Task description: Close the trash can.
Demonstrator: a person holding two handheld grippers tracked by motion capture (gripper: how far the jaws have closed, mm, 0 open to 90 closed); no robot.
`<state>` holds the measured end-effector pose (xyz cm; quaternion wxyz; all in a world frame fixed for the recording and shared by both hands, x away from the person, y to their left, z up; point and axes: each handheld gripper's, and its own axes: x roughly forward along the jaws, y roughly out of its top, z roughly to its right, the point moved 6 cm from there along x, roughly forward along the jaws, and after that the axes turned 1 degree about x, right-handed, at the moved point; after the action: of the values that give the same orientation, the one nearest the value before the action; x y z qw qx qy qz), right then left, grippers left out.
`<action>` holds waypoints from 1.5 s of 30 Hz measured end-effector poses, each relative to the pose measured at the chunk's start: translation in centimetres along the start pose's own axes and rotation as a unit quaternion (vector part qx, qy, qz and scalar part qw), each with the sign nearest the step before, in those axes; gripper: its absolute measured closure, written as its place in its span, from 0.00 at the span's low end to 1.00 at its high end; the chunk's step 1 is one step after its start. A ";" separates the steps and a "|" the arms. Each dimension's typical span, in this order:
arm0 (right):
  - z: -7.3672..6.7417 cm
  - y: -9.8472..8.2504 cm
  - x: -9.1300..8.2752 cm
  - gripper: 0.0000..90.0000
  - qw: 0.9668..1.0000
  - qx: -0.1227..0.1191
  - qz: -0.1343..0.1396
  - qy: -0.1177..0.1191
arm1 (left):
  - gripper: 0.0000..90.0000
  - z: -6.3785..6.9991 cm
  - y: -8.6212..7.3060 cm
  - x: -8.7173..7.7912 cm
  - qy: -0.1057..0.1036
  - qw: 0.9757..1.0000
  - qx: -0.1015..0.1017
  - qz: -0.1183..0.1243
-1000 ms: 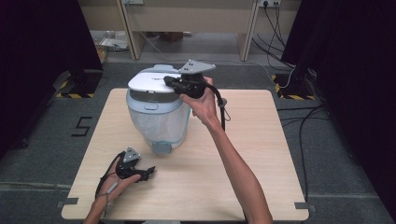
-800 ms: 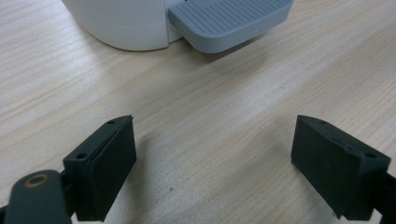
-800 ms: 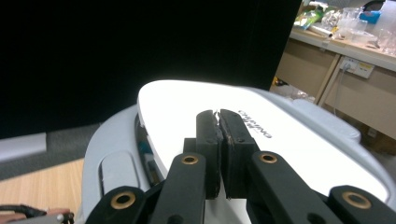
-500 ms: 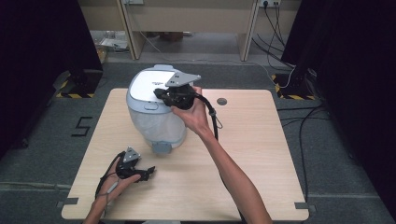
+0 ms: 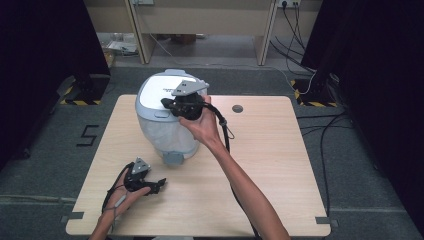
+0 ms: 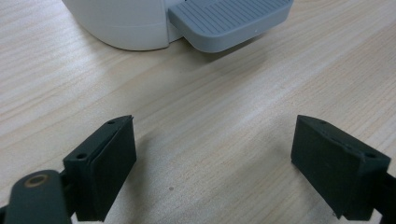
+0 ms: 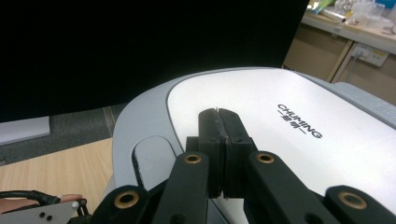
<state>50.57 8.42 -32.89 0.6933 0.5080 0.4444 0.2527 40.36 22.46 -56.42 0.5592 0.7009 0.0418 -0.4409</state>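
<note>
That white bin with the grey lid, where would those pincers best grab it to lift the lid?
Probably the lid's front lip, by the recessed tab, coming from the person's side. The bin body looks too wide and rounded for the jaws. The right gripper hovers shut over the lid.

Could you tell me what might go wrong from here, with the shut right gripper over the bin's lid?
1. The right gripper is shut, its fingers over the lid near the recessed button; a push off that button may slide on the smooth lid.
2. The left gripper hangs open, apart from the pedal, so nothing steadies the bin; a hard push might shift or tip it.
</note>
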 end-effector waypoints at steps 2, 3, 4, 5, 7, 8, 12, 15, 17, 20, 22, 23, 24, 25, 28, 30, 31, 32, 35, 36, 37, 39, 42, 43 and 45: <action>0.0 0.1 -0.1 0.90 1.000 -0.002 -0.005 -0.003 | 0.14 0.0 0.0 0.0 0.000 1.000 0.000 0.000; 0.0 0.1 -0.2 0.85 1.000 0.003 -0.006 -0.001 | 0.14 0.0 0.0 0.0 0.000 1.000 0.000 0.000; 0.1 0.1 -0.4 0.81 1.000 0.007 -0.004 -0.004 | 0.14 0.0 0.0 0.0 0.000 1.000 0.001 0.000; 0.2 -0.1 -0.7 0.80 1.000 0.010 -0.003 -0.008 | 0.14 0.0 0.0 0.0 0.000 1.000 0.000 0.000; 0.4 -0.4 -1.4 0.75 1.000 0.025 0.011 -0.008 | 0.14 0.0 0.0 0.0 0.000 1.000 0.001 0.000; 0.6 -0.6 -1.8 0.72 0.999 0.030 0.015 -0.010 | 0.14 0.0 0.0 0.0 0.000 1.000 0.001 0.000; 1.2 -1.1 -3.7 0.64 0.998 0.045 0.031 -0.027 | 0.14 0.0 0.0 0.0 0.000 1.000 0.001 0.000; 1.6 -1.4 -5.1 0.57 0.998 0.046 0.034 -0.040 | 0.14 0.0 0.0 0.0 0.001 1.000 0.001 0.000; 1.7 -1.7 -6.1 0.54 0.997 0.049 0.039 -0.045 | 0.14 0.0 0.0 0.0 0.001 1.000 0.001 0.001; 2.2 -2.5 -7.3 0.48 0.996 0.054 0.037 -0.061 | 0.14 0.0 0.0 0.0 0.001 1.000 0.001 0.001; 2.4 -3.3 -8.1 0.43 0.995 0.063 0.037 -0.071 | 0.14 0.0 0.0 0.0 0.001 1.000 0.001 0.001; 2.6 -3.7 -8.5 0.42 0.994 0.067 0.036 -0.075 | 0.14 0.0 0.0 0.0 0.001 1.000 0.001 0.001; 2.7 -4.1 -8.9 0.40 0.994 0.070 0.036 -0.080 | 0.14 0.0 0.0 0.0 0.001 1.000 0.001 0.001; 2.8 -4.5 -9.3 0.40 0.993 0.070 0.035 -0.086 | 0.14 0.0 0.0 0.0 0.001 1.000 0.001 0.001; 3.1 -5.9 -10.5 0.37 0.992 0.071 0.025 -0.105 | 0.14 0.0 0.0 0.0 0.001 1.000 0.001 0.001; 3.4 -7.0 -11.3 0.36 0.990 0.075 0.019 -0.114 | 0.14 0.0 0.0 0.0 0.001 1.000 0.001 0.001; 3.6 -7.5 -11.7 0.36 0.990 0.078 0.017 -0.121 | 0.14 0.0 0.0 0.0 0.001 1.000 0.001 0.001; 3.7 -8.1 -12.1 0.36 0.989 0.082 0.013 -0.125 | 0.14 0.0 0.0 0.0 0.001 1.000 0.001 0.001; 4.3 -10.0 -13.2 0.34 0.986 0.095 0.005 -0.138 | 0.14 0.0 0.0 0.0 0.001 1.000 0.001 0.001; 4.5 -10.5 -13.5 0.33 0.985 0.100 0.003 -0.141 | 0.14 0.0 0.0 0.0 0.001 1.000 0.001 0.001; 4.7 -11.1 -13.8 0.33 0.984 0.105 0.001 -0.144 | 0.14 0.0 0.0 0.0 0.001 1.000 0.001 0.001; 5.0 -11.9 -14.2 0.32 0.982 0.113 -0.002 -0.150 | 0.14 0.0 0.0 0.0 0.001 1.000 0.002 0.000; 5.2 -13.3 -14.8 0.30 0.980 0.123 -0.009 -0.157 | 0.14 0.0 0.0 0.0 0.001 1.000 0.001 0.001; 5.3 -13.9 -15.0 0.29 0.979 0.126 -0.011 -0.161 | 0.14 0.0 0.0 0.0 0.002 1.000 0.001 0.001; 5.3 -14.9 -15.4 0.29 0.977 0.132 -0.016 -0.167 | 0.14 0.0 0.0 0.0 0.001 1.000 0.000 0.001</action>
<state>46.38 -11.79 -40.74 0.6881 0.6230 0.3602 0.0924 40.38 22.44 -56.43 0.5596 0.7012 0.0415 -0.4397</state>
